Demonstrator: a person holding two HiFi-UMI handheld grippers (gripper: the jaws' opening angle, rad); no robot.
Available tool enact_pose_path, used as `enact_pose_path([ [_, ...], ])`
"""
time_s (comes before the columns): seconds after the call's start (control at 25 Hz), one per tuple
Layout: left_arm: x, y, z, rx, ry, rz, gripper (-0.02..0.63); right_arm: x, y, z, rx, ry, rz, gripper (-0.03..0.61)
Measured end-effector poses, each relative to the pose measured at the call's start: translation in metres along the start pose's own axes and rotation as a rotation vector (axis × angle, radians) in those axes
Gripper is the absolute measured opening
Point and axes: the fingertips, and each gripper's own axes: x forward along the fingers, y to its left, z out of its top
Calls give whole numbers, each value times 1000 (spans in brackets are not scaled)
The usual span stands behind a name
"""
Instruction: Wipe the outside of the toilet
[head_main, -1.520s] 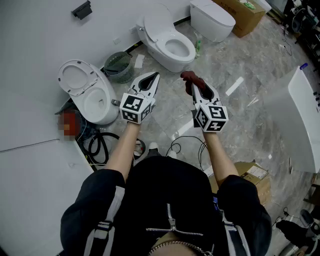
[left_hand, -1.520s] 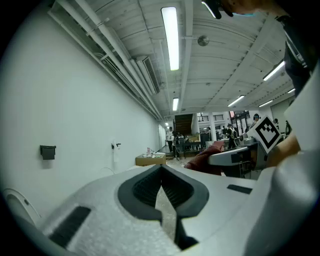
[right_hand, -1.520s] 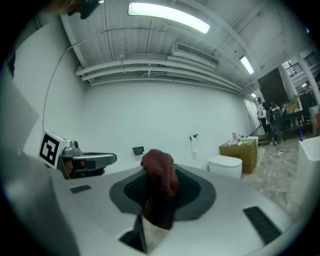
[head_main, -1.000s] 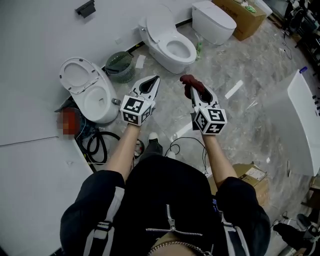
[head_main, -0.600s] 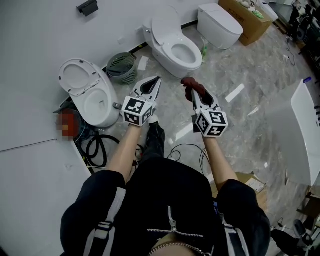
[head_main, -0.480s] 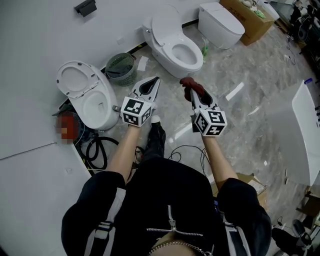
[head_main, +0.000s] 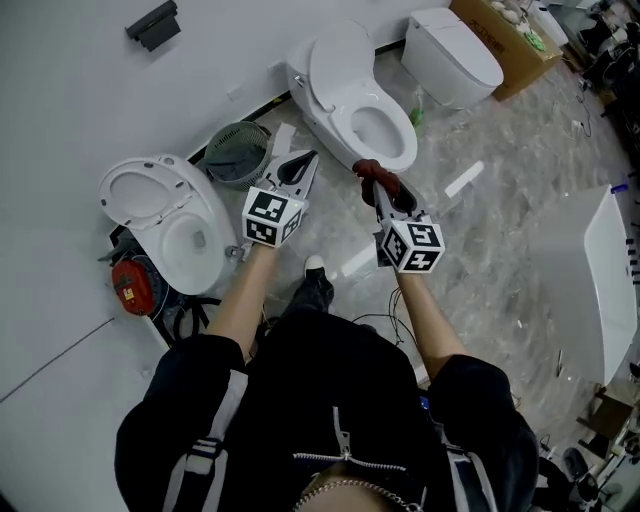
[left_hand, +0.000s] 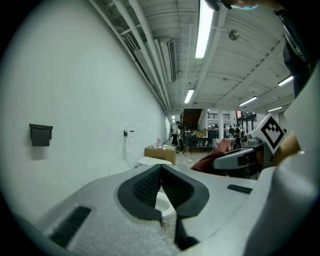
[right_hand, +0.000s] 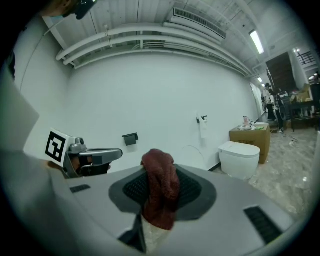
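Three toilets show; the middle toilet (head_main: 365, 100) sits on the floor (head_main: 480, 250) just ahead. The right tool (head_main: 380, 192) pinches a red cloth (head_main: 374, 175); the left tool (head_main: 308, 158) is pressed together, empty. Best press the cloth's broad side on the outer bowl.

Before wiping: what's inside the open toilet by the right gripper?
Only bare white porcelain shows inside that open white toilet; the right gripper's dark red cloth hides its front edge.

Head view: overhead, steeply down on left gripper (head_main: 298, 165), right gripper (head_main: 372, 178), floor. Gripper views: close behind own jaws, roughly level; white wall (left_hand: 75, 100) left or ahead. All three share far closed toilet (right_hand: 240, 157), cardboard box (right_hand: 250, 135), red cloth (right_hand: 160, 192).
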Motion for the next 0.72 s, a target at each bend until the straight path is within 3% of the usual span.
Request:
enact_pose_path([
  [0.24,46,59,-12,-21,33,-32,6,70,-12,3,18,43,-34,111],
  [0.72,121,126,-60,-79,102,-45,6,178,-44,-21,80,125,-54,112],
])
